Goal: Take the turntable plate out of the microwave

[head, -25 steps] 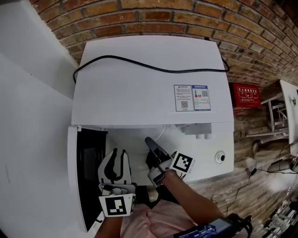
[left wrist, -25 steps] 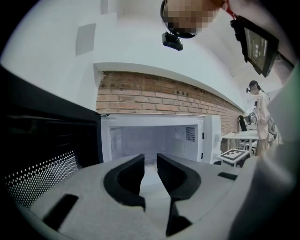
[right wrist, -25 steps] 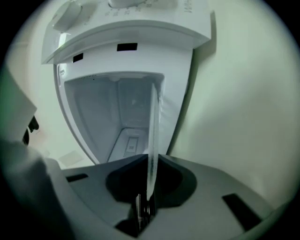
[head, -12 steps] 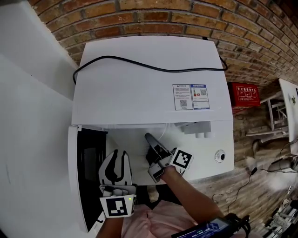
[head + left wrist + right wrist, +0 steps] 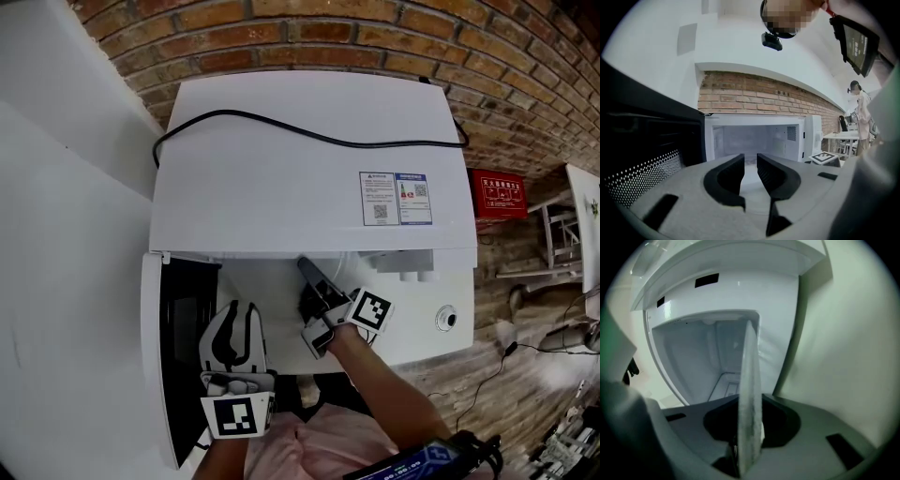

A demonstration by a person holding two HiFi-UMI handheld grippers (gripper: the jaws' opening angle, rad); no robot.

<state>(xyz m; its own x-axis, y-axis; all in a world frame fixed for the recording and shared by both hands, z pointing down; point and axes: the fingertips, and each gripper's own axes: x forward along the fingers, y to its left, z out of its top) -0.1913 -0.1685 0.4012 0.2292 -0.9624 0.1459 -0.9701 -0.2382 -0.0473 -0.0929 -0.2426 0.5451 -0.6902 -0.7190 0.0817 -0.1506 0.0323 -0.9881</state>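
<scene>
The white microwave (image 5: 300,169) stands with its door (image 5: 155,356) swung open to the left. My right gripper (image 5: 307,269) is rolled on its side and reaches into the opening. In the right gripper view the glass turntable plate (image 5: 750,357) stands edge-on between the jaws of my right gripper (image 5: 750,395). Those jaws are closing, and the fingertips look to be against the glass. My left gripper (image 5: 234,314) hangs in front of the open door. In its own view my left gripper (image 5: 750,157) faces the lit cavity (image 5: 754,136), with a narrow gap between its jaws and nothing in it.
A black power cable (image 5: 309,139) and a printed label (image 5: 398,197) lie on the microwave's top. Behind it is a brick wall (image 5: 375,37). A white wall is at the left and a red box (image 5: 502,194) at the right. A person (image 5: 859,101) stands far off.
My right gripper has edged a little farther toward the microwave opening. The left gripper has stayed where it was.
</scene>
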